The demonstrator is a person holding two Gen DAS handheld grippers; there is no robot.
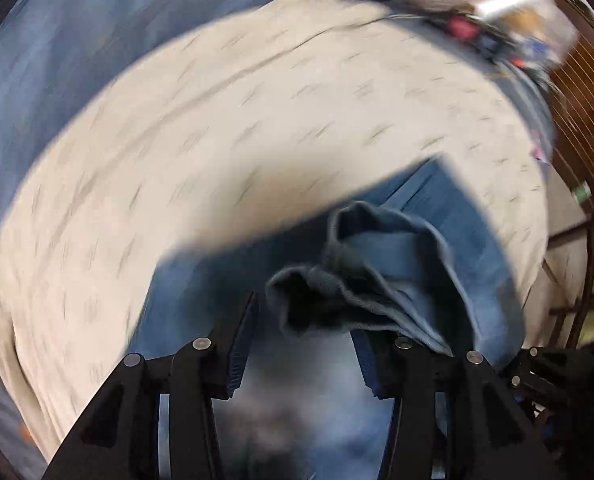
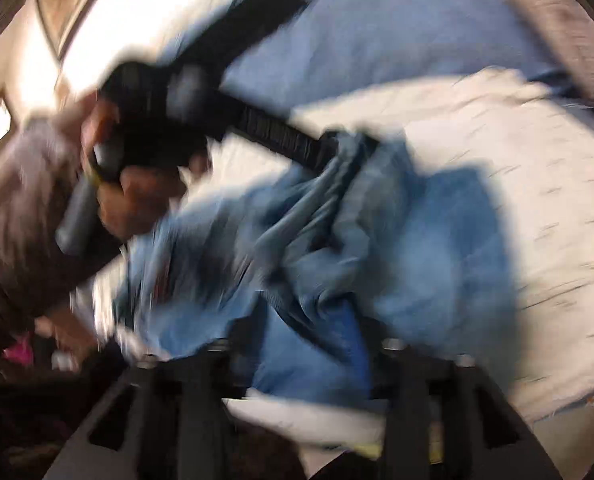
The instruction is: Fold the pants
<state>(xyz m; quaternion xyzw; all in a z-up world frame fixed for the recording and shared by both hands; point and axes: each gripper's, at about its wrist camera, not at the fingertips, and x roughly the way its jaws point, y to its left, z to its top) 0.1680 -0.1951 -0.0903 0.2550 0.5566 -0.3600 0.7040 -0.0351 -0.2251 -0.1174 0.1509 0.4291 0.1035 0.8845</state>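
Clearly bunched jeans (image 1: 397,264) between left tongs (image 1: 303,344)

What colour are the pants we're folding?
Blue denim, the pants faded lighter in places; sharpest in the left wrist view, where they bunch between the gripper's fingers.

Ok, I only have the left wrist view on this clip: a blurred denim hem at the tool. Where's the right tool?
Observer: The right tool is low over the jeans. Denim fills the gap between its fingers, and blur hides whether it grips.
Operator: Are the jeans flat?
Observer: No, they lie crumpled on the pale bedcover.
Operator: And my tool, seen from there?
Observer: The left tool has its tip at a raised fold, with a bare hand on its handle.
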